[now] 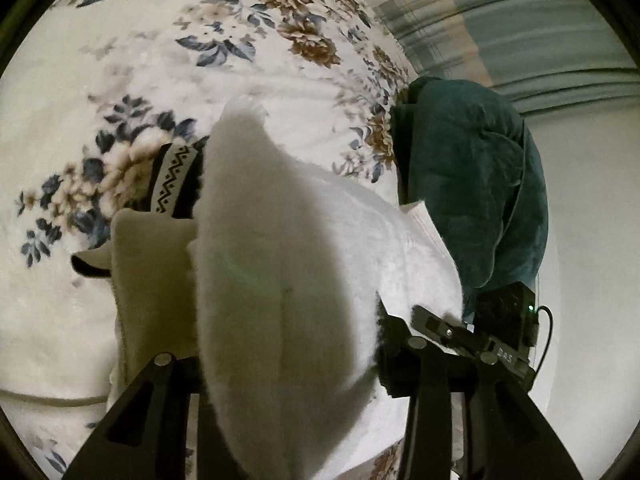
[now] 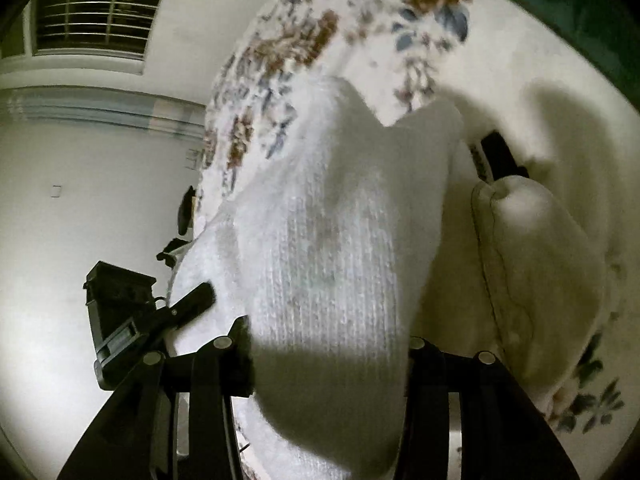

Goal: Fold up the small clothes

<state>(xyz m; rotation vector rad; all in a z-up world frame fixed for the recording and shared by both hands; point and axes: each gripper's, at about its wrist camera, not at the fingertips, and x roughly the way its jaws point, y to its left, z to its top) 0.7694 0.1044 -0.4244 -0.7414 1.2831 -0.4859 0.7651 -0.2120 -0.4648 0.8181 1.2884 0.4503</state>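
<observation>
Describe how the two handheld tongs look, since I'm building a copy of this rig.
Both tongs are matte black, with flat struts joined by round silver pivot pins. From the left wrist view, the right tongs carry a boxy black module with a green light, a thin black cable and pale lettering. The left tongs carry a similar black box.

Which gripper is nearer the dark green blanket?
Right. The right gripper holds the sock just beside the blanket; the left gripper holds it farther away.
</observation>
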